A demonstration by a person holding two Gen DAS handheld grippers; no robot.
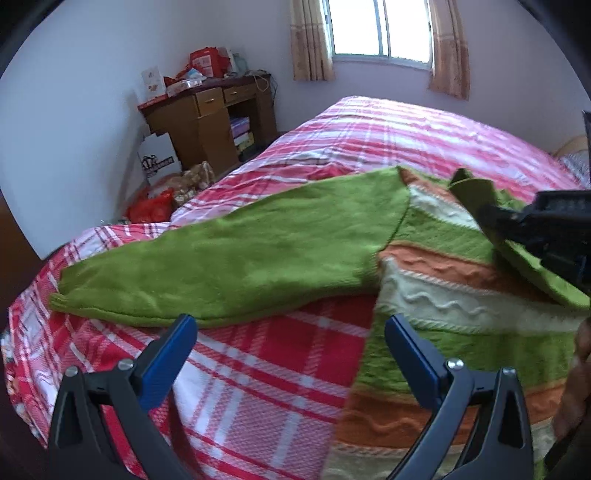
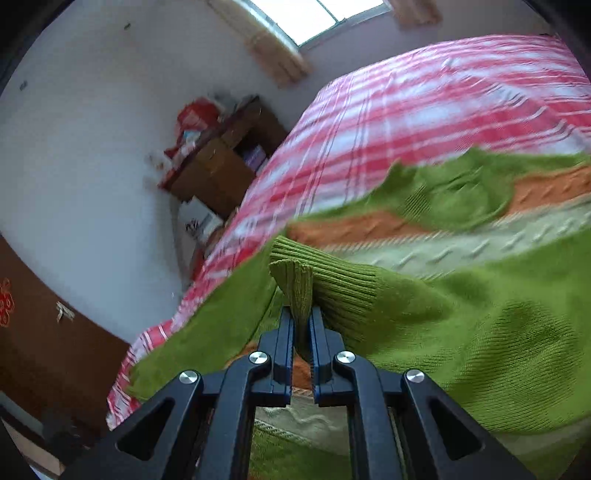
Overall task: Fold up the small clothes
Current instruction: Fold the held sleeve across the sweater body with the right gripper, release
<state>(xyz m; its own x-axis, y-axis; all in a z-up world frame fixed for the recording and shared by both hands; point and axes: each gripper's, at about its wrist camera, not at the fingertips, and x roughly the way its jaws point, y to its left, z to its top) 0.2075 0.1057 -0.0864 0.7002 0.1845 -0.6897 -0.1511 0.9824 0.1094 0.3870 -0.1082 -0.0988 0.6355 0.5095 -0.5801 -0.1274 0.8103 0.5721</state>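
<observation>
A small knitted sweater in green, orange and cream stripes lies on the red plaid bed. Its one green sleeve stretches out flat to the left. My left gripper hovers open just in front of that sleeve and the sweater's side edge, with nothing between its blue pads. My right gripper is shut on the ribbed cuff of the other sleeve and holds it lifted over the sweater's body. In the left wrist view the right gripper shows at the right edge with green sleeve cloth draped from it.
A wooden desk piled with red boxes stands against the far wall left of the bed, with bags on the floor beside it. A curtained window is behind the bed. A hand shows at the right edge.
</observation>
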